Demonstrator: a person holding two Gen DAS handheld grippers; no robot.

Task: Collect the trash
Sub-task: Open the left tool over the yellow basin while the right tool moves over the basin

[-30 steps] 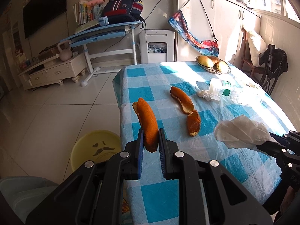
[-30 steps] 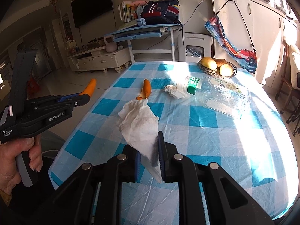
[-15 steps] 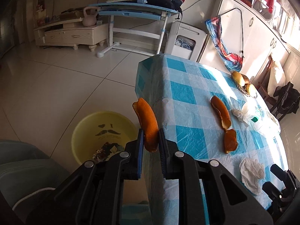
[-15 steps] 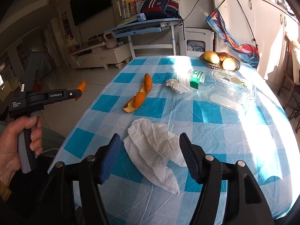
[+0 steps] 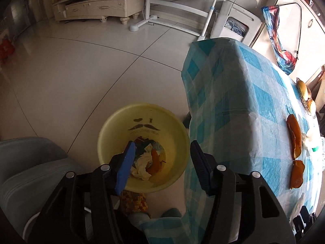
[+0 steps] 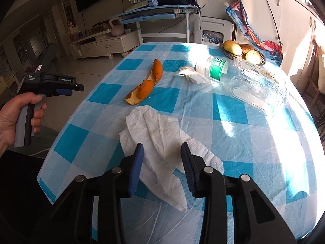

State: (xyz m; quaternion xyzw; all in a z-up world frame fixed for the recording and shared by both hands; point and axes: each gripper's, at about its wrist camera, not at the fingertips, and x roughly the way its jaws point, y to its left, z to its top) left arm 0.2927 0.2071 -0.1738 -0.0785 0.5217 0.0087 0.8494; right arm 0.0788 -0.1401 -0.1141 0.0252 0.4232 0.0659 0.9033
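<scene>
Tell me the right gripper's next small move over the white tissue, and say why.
Probably close the jaws on the tissue and lift. The right gripper straddles its raised fold; its jaws have just been closing but do not yet press it. The left gripper, its jaws just opened, is empty above the yellow bin, where an orange peel already lies.

Two orange peels [image 6: 145, 85], two tissues [image 6: 162, 140], one bottle [image 6: 249, 81].
</scene>
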